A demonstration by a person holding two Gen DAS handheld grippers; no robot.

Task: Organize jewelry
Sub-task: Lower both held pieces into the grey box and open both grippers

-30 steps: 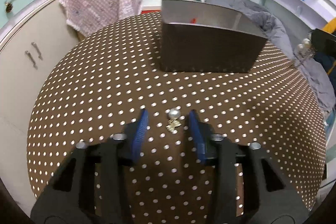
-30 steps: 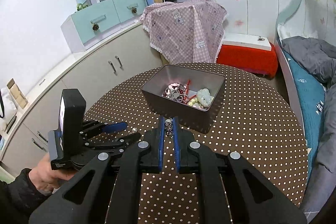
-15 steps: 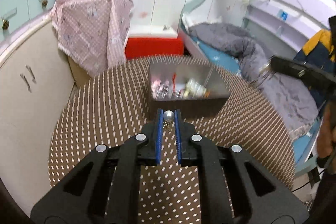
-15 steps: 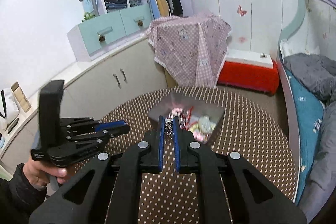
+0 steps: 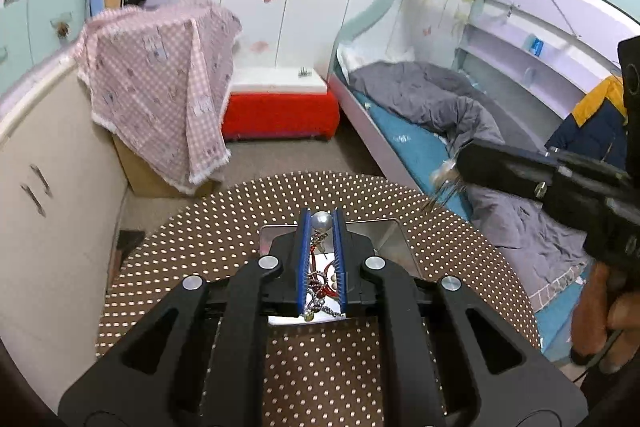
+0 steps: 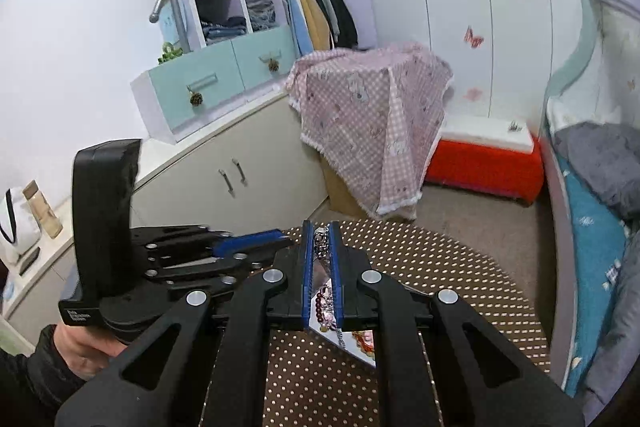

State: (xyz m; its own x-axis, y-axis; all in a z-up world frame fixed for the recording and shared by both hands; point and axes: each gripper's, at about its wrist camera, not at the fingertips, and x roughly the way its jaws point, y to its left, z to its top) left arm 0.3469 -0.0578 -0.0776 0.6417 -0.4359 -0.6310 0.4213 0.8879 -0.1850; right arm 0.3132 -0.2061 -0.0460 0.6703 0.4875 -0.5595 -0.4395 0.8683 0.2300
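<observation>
My left gripper [image 5: 321, 219] is shut on a pearl earring [image 5: 321, 221] with a small dangling chain, held high above the metal jewelry box [image 5: 390, 231]. The box holds several pieces, seen between my fingers. My right gripper [image 6: 320, 235] is shut on a silver chain piece [image 6: 319, 239], also held above the box [image 6: 348, 343]. In the left wrist view the right gripper [image 5: 452, 169] comes in from the right with the silver piece hanging at its tips. In the right wrist view the left gripper [image 6: 276, 239] is close on the left, tips near mine.
The box stands on a round table with a brown polka-dot cloth [image 5: 320, 367]. Around it are a cream cabinet [image 5: 48, 195], a pink-checked covered box [image 5: 160, 99], a red bench [image 5: 280, 115] and a bed [image 5: 420, 131].
The left gripper closed on the pearl earring and lifted it off the table. Both grippers have risen and now hang over the box.
</observation>
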